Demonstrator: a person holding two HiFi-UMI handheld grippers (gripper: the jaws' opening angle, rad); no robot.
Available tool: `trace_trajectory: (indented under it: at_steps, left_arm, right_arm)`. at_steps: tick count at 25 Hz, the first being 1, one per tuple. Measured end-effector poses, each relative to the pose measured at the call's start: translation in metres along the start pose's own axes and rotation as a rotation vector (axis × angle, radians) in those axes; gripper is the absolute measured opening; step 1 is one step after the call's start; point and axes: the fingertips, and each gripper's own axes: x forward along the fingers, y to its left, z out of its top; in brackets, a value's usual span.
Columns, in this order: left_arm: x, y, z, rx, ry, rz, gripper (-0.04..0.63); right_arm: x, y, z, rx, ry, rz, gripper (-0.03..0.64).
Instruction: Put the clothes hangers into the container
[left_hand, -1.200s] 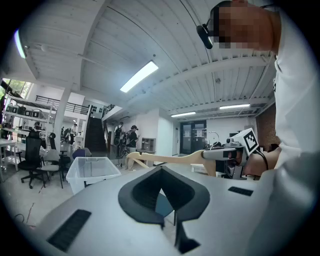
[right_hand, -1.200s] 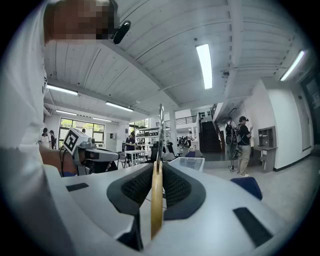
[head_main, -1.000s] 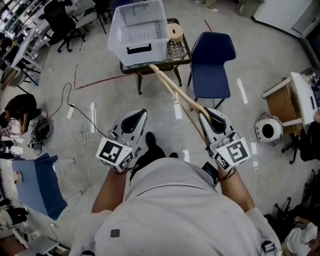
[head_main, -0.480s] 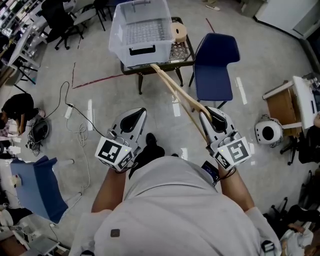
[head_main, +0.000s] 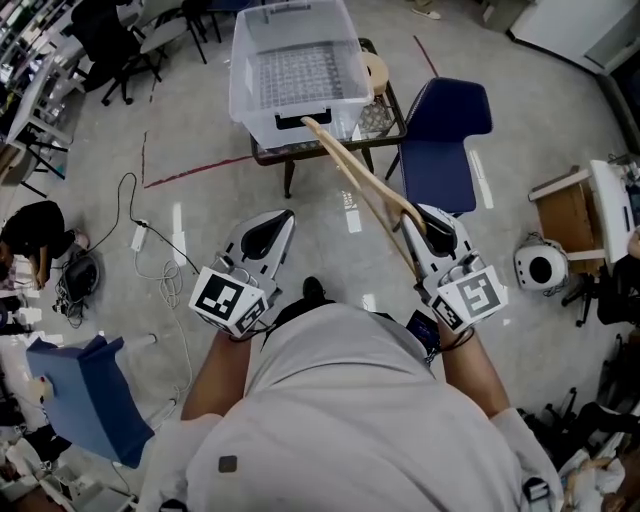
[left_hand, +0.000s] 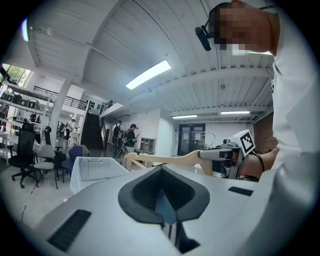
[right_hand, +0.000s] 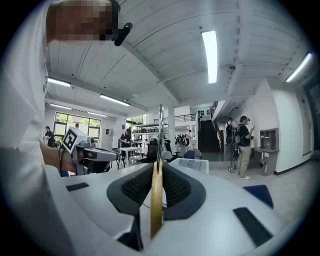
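A clear plastic container (head_main: 243, 75) stands on a small table (head_main: 392, 117) ahead of me; it also shows as a pale container (left_hand: 95, 170) in the left gripper view and a small far container (right_hand: 192, 164) in the right one. My right gripper (head_main: 432, 226) is shut on a wooden clothes hanger (head_main: 360, 175). The hanger's far end reaches the container's near wall. The hanger (right_hand: 156, 220) stands edge-on between the right gripper's (right_hand: 156, 195) pads, its metal hook (right_hand: 160, 130) pointing up. My left gripper (head_main: 270, 232) is shut and holds nothing; from it the hanger (left_hand: 165, 159) shows to the right.
A blue chair (head_main: 445, 130) stands right of the table. A pale spool (head_main: 376, 70) lies on the table beside the container. Cables (head_main: 160, 250) trail over the floor at left. A white round device (head_main: 540, 268) and a wooden box (head_main: 565, 210) sit at right.
Both grippers have moved forward toward the table. The container now sits nearer in the head view, and the hanger's tip has reached its near wall.
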Motion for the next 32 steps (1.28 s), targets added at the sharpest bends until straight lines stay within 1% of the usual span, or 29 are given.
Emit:
trace_trajectory:
  at_steps: [8,14,18,25,32]
  left_arm:
    - [0.004,0.061,0.008,-0.004,-0.002,-0.023,0.017]
    - [0.013,0.089,0.005,-0.015,0.007,-0.023,0.017]
    - [0.023,0.104,0.006,-0.016,0.010,-0.001,0.016]
    - [0.057,0.133,0.006,-0.019,0.018,0.060,0.017]
    - [0.124,0.160,0.013,-0.026,0.028,0.127,0.017]
  right_arm:
    - [0.061,0.003,0.006,0.004,0.015,-0.014,0.063]
    - [0.095,-0.006,0.005,0.012,0.022,-0.006,0.063]
    - [0.114,-0.018,0.003,0.016,0.023,0.008,0.063]
    - [0.158,-0.061,0.002,0.018,0.017,0.070,0.063]
    - [0.206,-0.125,0.005,0.016,0.020,0.151,0.063]
